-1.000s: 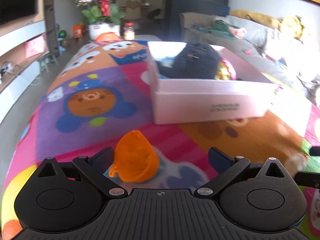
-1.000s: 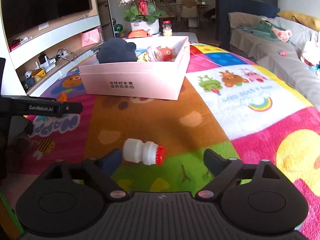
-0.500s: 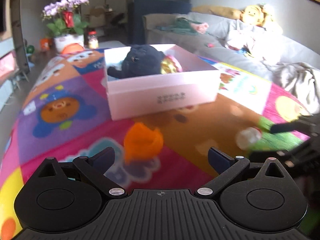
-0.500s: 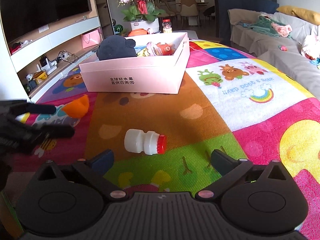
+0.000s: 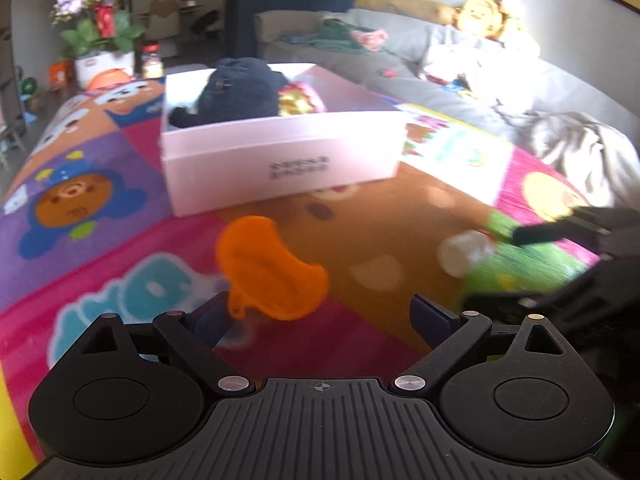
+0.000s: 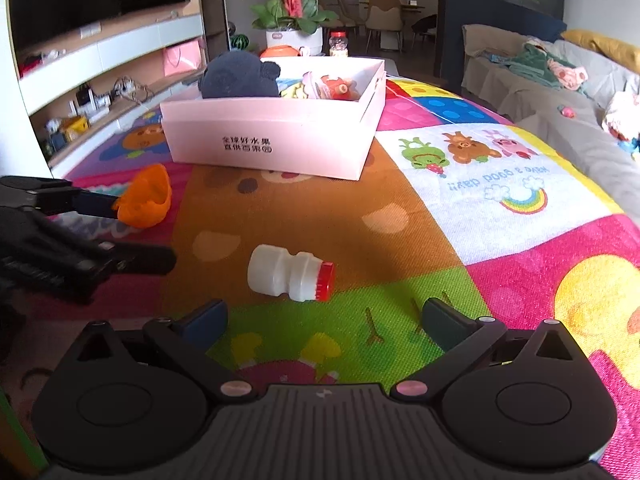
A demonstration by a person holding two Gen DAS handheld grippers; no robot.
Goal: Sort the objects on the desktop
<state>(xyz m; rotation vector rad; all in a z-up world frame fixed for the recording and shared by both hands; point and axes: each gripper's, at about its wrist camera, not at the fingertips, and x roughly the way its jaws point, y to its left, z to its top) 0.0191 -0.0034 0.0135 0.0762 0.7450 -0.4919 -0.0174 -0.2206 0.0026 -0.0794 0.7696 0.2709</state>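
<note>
- The left hand-held gripper (image 5: 320, 314) is seen with its jaws spread and closing, and the orange toy (image 5: 268, 268) is found between them, close against the left fingertip (image 5: 210, 320); whether that pad presses on it cannot be told, and the right fingertip is kept apart from it
- From the right wrist view, the same orange toy (image 6: 146, 196) is seen at the tip of one finger of the left hand-held gripper (image 6: 132, 232), with the other finger held well apart from it, nearer the camera
- The right hand-held gripper (image 6: 324, 320) is held released, jaws spread wide, with nothing gripped
- The small white bottle (image 6: 290, 272) with a red cap is found lying on its side on the colourful play mat (image 6: 500, 200), just ahead of the right hand-held gripper and between the lines of its two fingers, touched by neither
- The pink box (image 6: 272, 140) is placed farther ahead of both hand-held grippers, beyond the bottle and the orange toy
- Inside the box, a dark plush toy (image 6: 240, 76) is seen at its left end, with a few smaller colourful items (image 6: 320, 86) beside it
- In the left wrist view, the bottle (image 5: 464, 252) is seen blurred, off to the right of the left hand-held gripper, near the right hand-held gripper (image 5: 560, 268)
- A potted flowering plant (image 6: 292, 4) is set far beyond the box
</note>
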